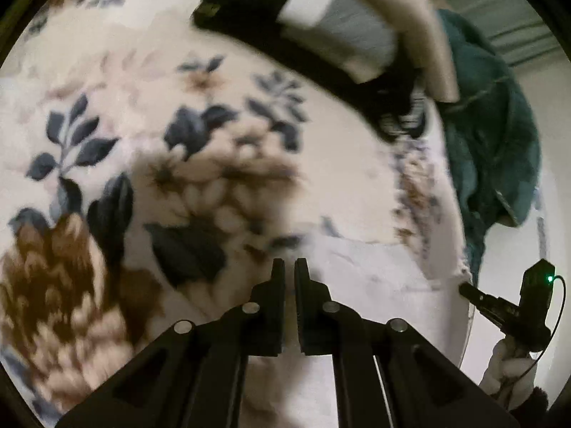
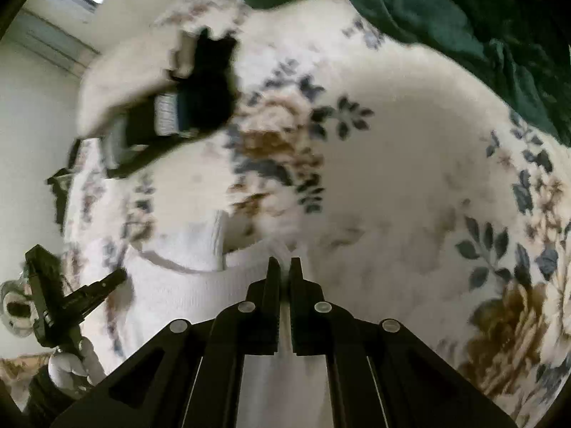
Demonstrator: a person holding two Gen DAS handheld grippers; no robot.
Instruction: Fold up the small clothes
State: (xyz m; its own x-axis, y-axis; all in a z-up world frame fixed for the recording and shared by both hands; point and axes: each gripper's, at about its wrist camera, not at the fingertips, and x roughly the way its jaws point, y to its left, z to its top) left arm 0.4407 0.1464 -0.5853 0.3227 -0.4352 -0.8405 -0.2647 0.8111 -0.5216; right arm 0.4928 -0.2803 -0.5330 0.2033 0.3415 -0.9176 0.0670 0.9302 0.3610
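Observation:
A small white knit garment lies on a floral blanket. My right gripper is shut on the garment's top edge, white cloth showing between the jaws. My left gripper is shut on the same white garment, whose cloth runs under and between its jaws. Each gripper shows in the other's view: the right one pinches the garment's right edge, the left one its left edge. The frames are blurred by motion.
A dark teal cloth is heaped at the blanket's far side, also in the left wrist view. A black, white and beige folded pile lies on the blanket; it also shows in the right wrist view. A white wall lies beyond.

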